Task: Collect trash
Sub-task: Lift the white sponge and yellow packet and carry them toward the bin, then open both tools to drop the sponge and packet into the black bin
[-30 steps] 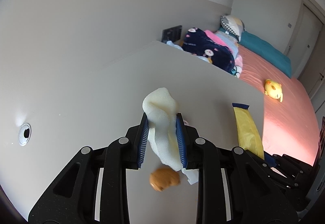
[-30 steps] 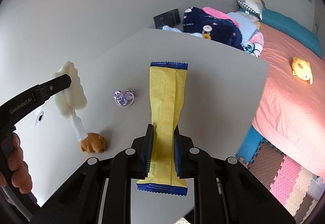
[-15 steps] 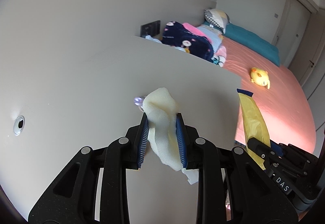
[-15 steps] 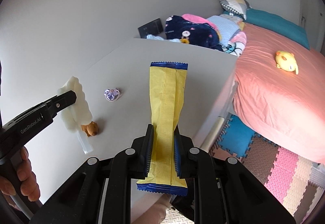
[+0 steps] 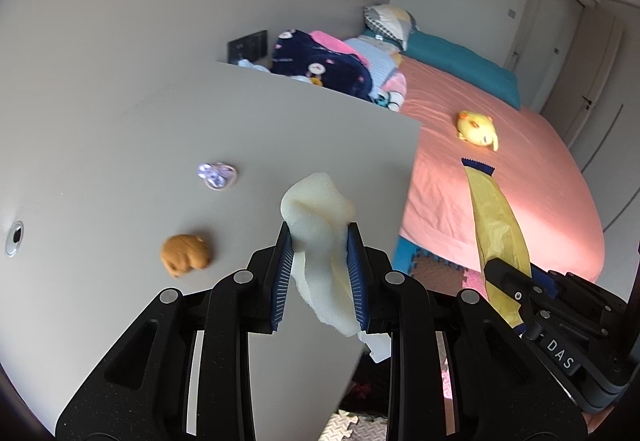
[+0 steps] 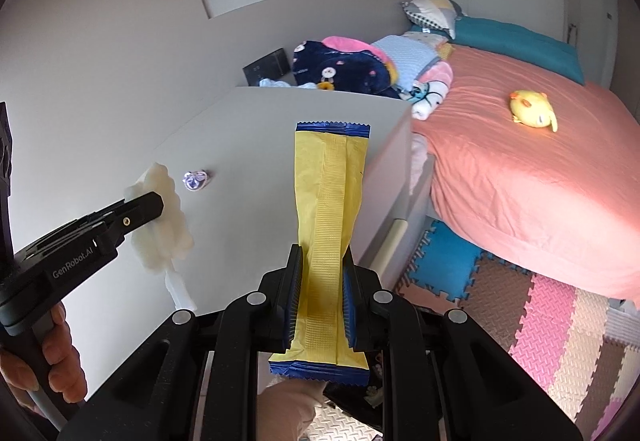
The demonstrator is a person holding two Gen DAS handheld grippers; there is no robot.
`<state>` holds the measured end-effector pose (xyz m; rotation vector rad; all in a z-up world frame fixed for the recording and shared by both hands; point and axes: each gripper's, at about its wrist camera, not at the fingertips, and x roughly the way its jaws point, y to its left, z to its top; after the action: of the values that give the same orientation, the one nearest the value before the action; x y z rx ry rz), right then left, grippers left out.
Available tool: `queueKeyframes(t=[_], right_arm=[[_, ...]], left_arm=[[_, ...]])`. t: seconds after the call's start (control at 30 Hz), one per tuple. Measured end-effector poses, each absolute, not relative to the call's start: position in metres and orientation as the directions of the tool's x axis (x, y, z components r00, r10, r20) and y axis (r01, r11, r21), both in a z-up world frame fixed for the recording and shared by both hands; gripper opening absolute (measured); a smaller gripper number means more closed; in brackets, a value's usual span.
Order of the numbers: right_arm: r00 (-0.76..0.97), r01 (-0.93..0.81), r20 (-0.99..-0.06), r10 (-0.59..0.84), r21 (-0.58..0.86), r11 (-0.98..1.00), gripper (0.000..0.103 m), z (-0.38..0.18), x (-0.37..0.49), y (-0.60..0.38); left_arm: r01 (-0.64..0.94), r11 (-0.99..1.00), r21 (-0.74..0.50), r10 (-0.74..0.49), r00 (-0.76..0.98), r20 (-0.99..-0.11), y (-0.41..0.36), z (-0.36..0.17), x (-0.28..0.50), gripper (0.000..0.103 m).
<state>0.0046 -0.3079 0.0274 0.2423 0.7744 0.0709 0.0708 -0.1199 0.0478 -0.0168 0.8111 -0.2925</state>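
My left gripper point(image 5: 320, 241) is shut on a pale yellow foam scrap point(image 5: 316, 213), which bulges above the blue pads and hangs below them. From the right wrist the same foam scrap point(image 6: 164, 225) shows at the left, pinched by the left gripper point(image 6: 152, 207). My right gripper point(image 6: 320, 261) is shut on a long yellow wrapper with blue ends point(image 6: 330, 193), upright between the pads. That wrapper point(image 5: 496, 225) also appears at the right of the left wrist view. Both grippers hang over the near right edge of the white table point(image 5: 120, 161).
A purple hair tie point(image 5: 217, 175) and a small brown toy point(image 5: 185, 254) lie on the table. Right of it stands a bed with a pink sheet point(image 6: 520, 177), a yellow plush point(image 6: 532, 113) and piled clothes point(image 6: 352, 69). Foam floor mats point(image 6: 520, 321) lie below.
Both grippers have swung back and to the right off the table with their loads still held. The table edge, bed and floor mats have come further into view.
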Motion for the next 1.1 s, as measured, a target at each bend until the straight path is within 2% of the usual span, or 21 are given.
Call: queueKeyframes(t=[0.97, 1.03, 1.07, 1.1], right_arm=[[0.708, 0.240, -0.706, 0.019, 0.265, 0.934, 0.019, 0.001, -0.045, -0.405], [0.703, 0.247, -0.711, 0.016, 0.266, 0.932, 0.019, -0.001, -0.045, -0.408], [0.697, 0.255, -0.717, 0.010, 0.261, 0.931, 0.020, -0.003, -0.044, -0.410], [0.692, 0.261, -0.722, 0.004, 0.255, 0.931, 0.027, -0.004, -0.043, -0.411]], left_arm=[[0.540, 0.840, -0.061, -0.365, 0.479, -0.798, -0.232, 0.001, 0.021, 0.027], [0.557, 0.829, -0.050, -0.362, 0.467, -0.807, -0.239, -0.003, 0.018, 0.028], [0.565, 0.824, -0.047, -0.359, 0.457, -0.814, -0.241, -0.005, 0.017, 0.034], [0.585, 0.810, -0.047, -0.358, 0.429, -0.829, -0.245, -0.009, 0.016, 0.045]])
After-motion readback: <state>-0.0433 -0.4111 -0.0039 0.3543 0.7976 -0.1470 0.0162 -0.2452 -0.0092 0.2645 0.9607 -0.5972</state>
